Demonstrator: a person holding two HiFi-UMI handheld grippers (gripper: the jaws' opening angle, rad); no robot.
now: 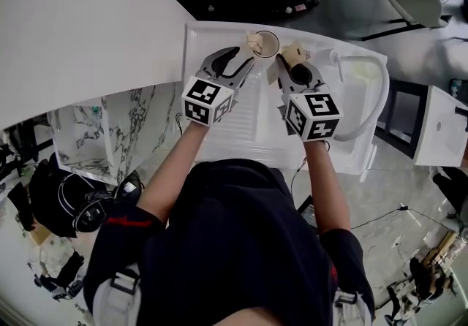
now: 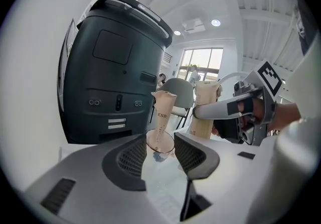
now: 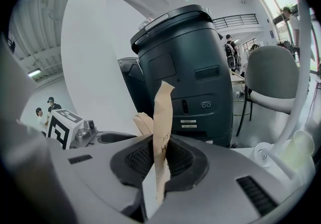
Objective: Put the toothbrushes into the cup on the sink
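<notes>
A clear cup (image 1: 265, 44) stands at the back of the white sink (image 1: 199, 43), with one paper-wrapped toothbrush (image 1: 254, 42) upright in it. My left gripper (image 1: 244, 55) is open just in front of the cup; in the left gripper view the cup (image 2: 160, 146) and its toothbrush (image 2: 163, 110) sit beyond the spread jaws of that gripper (image 2: 160, 140), untouched. My right gripper (image 1: 291, 61) is shut on a second wrapped toothbrush (image 1: 296, 52), held upright right of the cup. In the right gripper view this toothbrush (image 3: 162, 127) is pinched by that gripper (image 3: 160, 150).
A white arched faucet (image 1: 379, 87) rises at the sink's right. A large dark machine (image 2: 110, 67) stands behind the sink. A grey chair (image 3: 273, 75) is further back. A curved white wall (image 1: 80, 25) borders the left.
</notes>
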